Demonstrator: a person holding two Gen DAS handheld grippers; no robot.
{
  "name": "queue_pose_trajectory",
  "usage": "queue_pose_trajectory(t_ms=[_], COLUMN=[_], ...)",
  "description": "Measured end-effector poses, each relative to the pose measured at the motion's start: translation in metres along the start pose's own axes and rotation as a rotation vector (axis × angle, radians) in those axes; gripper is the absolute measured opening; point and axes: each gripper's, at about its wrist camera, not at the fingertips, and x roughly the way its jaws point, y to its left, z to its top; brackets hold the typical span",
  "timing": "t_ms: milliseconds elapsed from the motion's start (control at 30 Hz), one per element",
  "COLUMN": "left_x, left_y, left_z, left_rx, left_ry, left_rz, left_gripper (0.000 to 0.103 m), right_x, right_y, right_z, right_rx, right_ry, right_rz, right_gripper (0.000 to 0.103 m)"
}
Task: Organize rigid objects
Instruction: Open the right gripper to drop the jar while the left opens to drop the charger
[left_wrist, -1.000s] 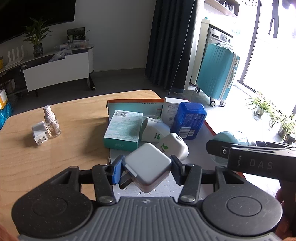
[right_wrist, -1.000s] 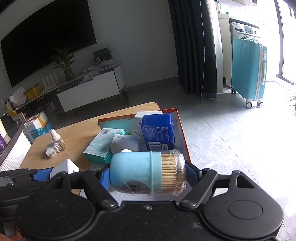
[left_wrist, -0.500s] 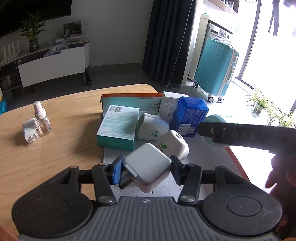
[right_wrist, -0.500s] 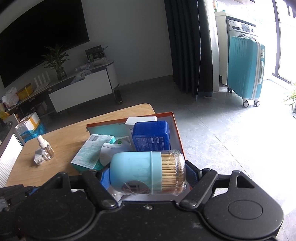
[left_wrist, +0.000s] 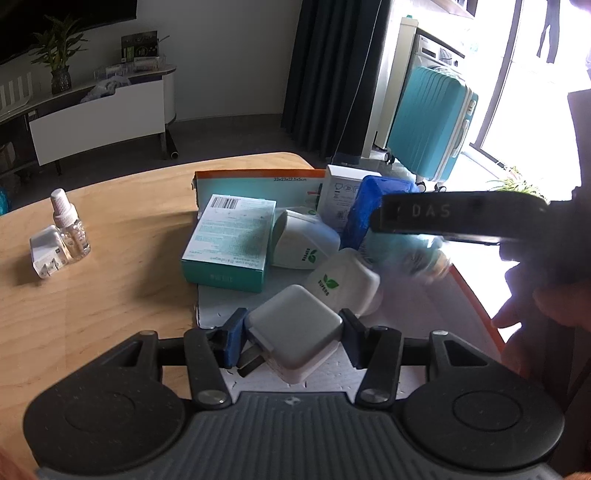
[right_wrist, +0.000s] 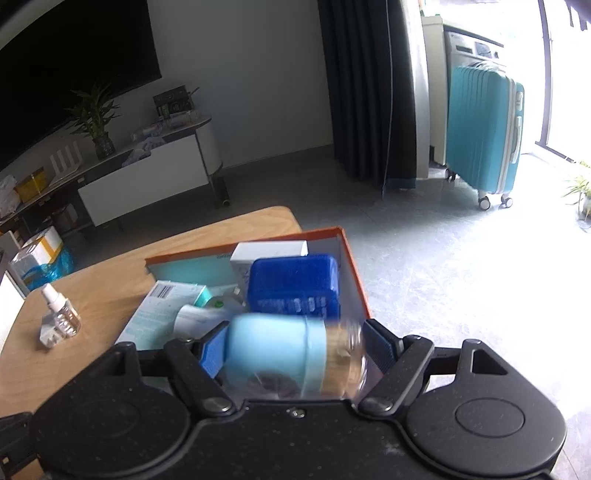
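Left tool (left_wrist: 291, 341) around charger (left_wrist: 295, 338)

The left gripper (left_wrist: 293, 334) was a matte charcoal body with a ribbed centre panel, two round discs, silver pivot screws and blue-padded fingers (left_wrist: 233, 340). The right gripper (right_wrist: 291, 350) was speckled black and alike in build; its side bore pale "DAS" lettering.

Toothpick jar (right_wrist: 295, 354) motion-blurred.

white chargers (left_wrist: 293, 341): two
SUPERB white units (left_wrist: 343, 282): two
teal box (left_wrist: 231, 240): one
blue box (right_wrist: 293, 286): one
spray bottle (left_wrist: 70, 230): one
toothpick jar (right_wrist: 295, 354): one
white box (left_wrist: 340, 194): one
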Motion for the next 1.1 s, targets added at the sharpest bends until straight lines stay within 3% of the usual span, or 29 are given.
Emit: queue_pose_trajectory(t_ms=[500,700,933,1100], left_x=[0.020,0.005,-0.019,-0.032], left_y=[0.001,0.009,0.028,0.050], left_z=[0.000,0.003,0.008,0.004], left_rx=[0.003,-0.022,-0.085,-0.135], left_ry=[0.039,0.001,-0.035,-0.021], left_rz=[-0.019,-0.024,0.054,0.118], left_gripper=[0.054,0.063,0.077,0.078], right_x=[-0.038,-0.048,-0.056,-0.058], right_y=[-0.007,0.001,0.020,0.044], right_z=[-0.008,-0.008,-0.005,-0.007], right_rx=[0.006,-0.001,-0.034,-0.076], right_ry=[-0.082,-0.105,-0.109,-0.088], right_rz=[0.042,0.064,0.085,0.140], right_gripper=[0.092,0.092,0.092,0.092])
